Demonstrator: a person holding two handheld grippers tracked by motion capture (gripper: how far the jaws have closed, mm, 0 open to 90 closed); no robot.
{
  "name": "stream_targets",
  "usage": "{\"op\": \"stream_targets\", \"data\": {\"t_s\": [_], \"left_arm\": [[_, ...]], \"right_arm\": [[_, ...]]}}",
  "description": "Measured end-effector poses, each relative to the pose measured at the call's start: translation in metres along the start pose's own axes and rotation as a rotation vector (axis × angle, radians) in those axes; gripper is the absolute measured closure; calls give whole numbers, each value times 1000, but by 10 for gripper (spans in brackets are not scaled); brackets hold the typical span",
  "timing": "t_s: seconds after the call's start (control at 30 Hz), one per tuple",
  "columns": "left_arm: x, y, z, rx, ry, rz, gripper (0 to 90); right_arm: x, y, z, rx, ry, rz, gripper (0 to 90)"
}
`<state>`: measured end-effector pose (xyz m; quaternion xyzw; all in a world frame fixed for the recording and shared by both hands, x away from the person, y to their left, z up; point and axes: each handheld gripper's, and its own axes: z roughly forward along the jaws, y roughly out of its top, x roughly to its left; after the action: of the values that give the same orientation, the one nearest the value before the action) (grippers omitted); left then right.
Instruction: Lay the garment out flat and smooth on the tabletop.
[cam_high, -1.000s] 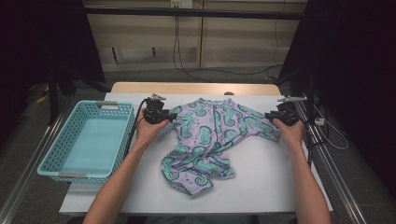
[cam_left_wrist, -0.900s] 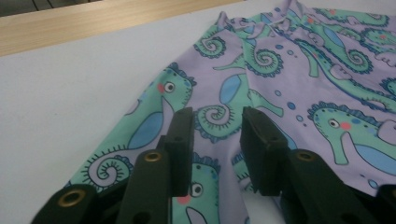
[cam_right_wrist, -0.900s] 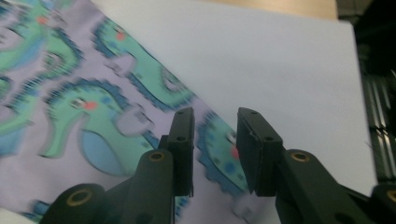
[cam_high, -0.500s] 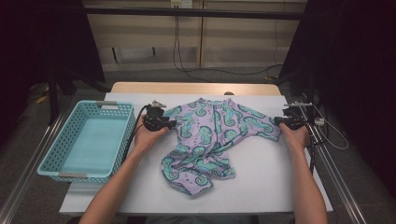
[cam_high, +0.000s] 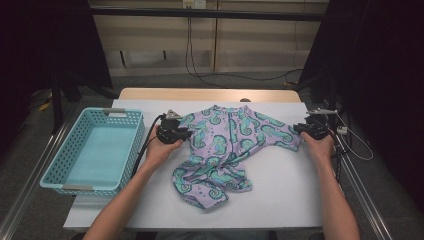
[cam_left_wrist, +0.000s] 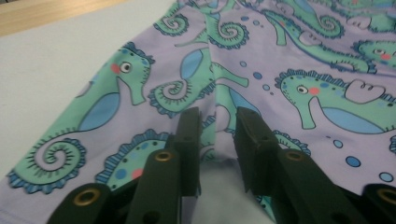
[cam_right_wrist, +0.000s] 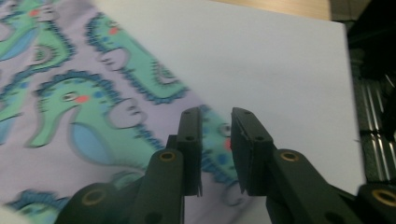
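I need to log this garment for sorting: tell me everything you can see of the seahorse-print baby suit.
The baby suit is lilac, thin stretchy-looking fabric printed with green and blue seahorses. It lies on the white table top, sleeves spread sideways, the legs bunched and folded toward the person. The left tool has a raised fold of one sleeve between its narrowly parted jaws; the right tool straddles the other sleeve's cuff edge. The turquoise basket stands apart.

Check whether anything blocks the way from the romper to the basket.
Nothing visible does. The romper lies on the table right of the basket; the left gripper sits at its near sleeve, with bare table between.
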<state>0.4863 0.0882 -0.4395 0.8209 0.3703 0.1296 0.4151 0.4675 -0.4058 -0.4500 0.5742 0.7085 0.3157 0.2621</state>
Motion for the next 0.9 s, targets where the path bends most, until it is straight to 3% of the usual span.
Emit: {"op": "stream_targets", "data": {"t_s": [0.03, 0.07, 0.17, 0.2, 0.23, 0.27, 0.3, 0.47, 0.63, 0.7, 0.77, 0.9], "left_arm": [[-2, -1, 2, 11, 4, 13, 711], [-4, -2, 5, 23, -2, 17, 694], [-8, -5, 13, 35, -3, 36, 690], [-11, -7, 18, 46, -12, 38, 692], [-11, -7, 18, 46, -12, 38, 708], [-13, -10, 23, 73, -5, 51, 750], [-14, -10, 24, 69, 9, 53, 769], [-12, -9, 23, 71, -2, 6, 861], [-14, -9, 22, 63, -40, -18, 853], [-14, -9, 21, 52, -68, -47, 780], [-15, -9, 21, 44, -100, -56, 768], [-20, -8, 19, 47, -77, -30, 704]], "right_arm": [[0, 0, 0, 0, 0, 0, 735], [10, 0, -3, 7, 17, -33, 690], [18, -2, -7, -2, 47, -45, 687], [27, -5, -11, 3, 64, -77, 687], [27, -5, -11, 3, 64, -77, 687], [38, -9, -16, 7, 98, -107, 687], [43, -12, -18, 9, 112, -126, 687], [58, -24, -30, 19, 153, -167, 681], [62, -32, -37, 20, 155, -190, 660], [60, -36, -38, 23, 141, -193, 655], [56, -38, -36, 33, 133, -182, 654], [54, -41, -32, 39, 124, -172, 649]]}}
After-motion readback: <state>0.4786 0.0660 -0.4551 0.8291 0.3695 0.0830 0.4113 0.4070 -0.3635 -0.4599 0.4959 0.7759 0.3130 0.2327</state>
